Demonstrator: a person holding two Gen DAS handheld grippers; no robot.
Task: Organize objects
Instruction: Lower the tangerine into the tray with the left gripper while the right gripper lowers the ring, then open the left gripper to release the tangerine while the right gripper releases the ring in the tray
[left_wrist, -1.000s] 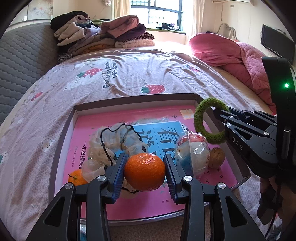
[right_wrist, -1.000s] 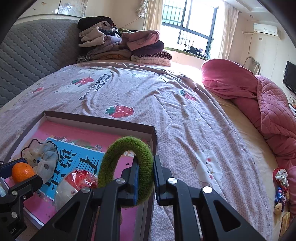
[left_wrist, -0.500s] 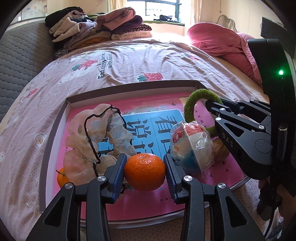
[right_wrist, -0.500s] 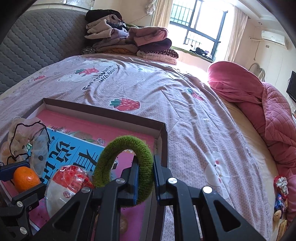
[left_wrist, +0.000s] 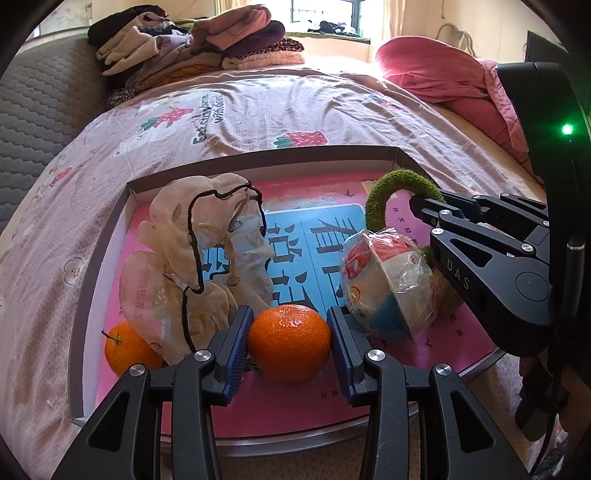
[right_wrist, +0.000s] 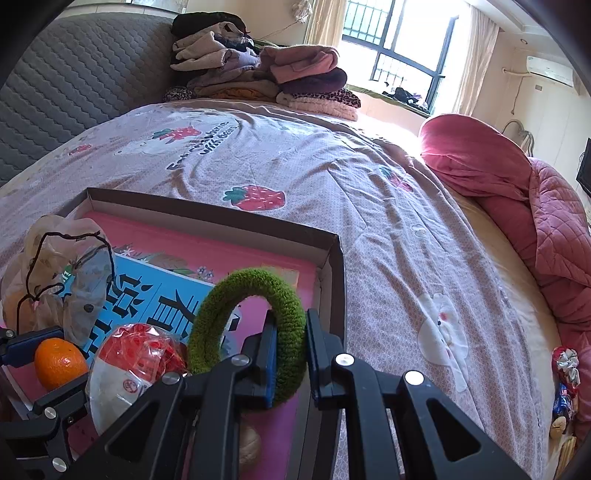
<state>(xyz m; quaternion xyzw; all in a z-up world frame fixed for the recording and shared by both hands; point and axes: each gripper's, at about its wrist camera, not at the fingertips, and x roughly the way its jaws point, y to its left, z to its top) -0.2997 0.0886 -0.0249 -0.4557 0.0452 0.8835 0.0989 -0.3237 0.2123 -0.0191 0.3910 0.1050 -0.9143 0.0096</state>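
Observation:
My left gripper (left_wrist: 290, 341) is shut on an orange mandarin (left_wrist: 289, 341) low over the shallow cardboard box (left_wrist: 258, 153) with a pink and blue lining. My right gripper (right_wrist: 290, 354) is shut on a green fuzzy ring (right_wrist: 236, 306), held over the box's right end; the ring also shows in the left wrist view (left_wrist: 384, 195). In the box lie a beige drawstring bag (left_wrist: 192, 258), a second mandarin (left_wrist: 123, 350), a plastic-wrapped bowl (left_wrist: 388, 280) and a brown walnut-like thing (right_wrist: 249, 443).
The box rests on a bed with a strawberry-print cover (right_wrist: 295, 166). Folded clothes (right_wrist: 258, 77) are stacked at the far end. A pink quilt (right_wrist: 517, 192) lies on the right. Small wrapped items (right_wrist: 565, 376) lie at the bed's right edge.
Both grippers have come lower and closer over the box, each keeping its hold. The drawstring bag now stands higher and nearer in the left wrist view.

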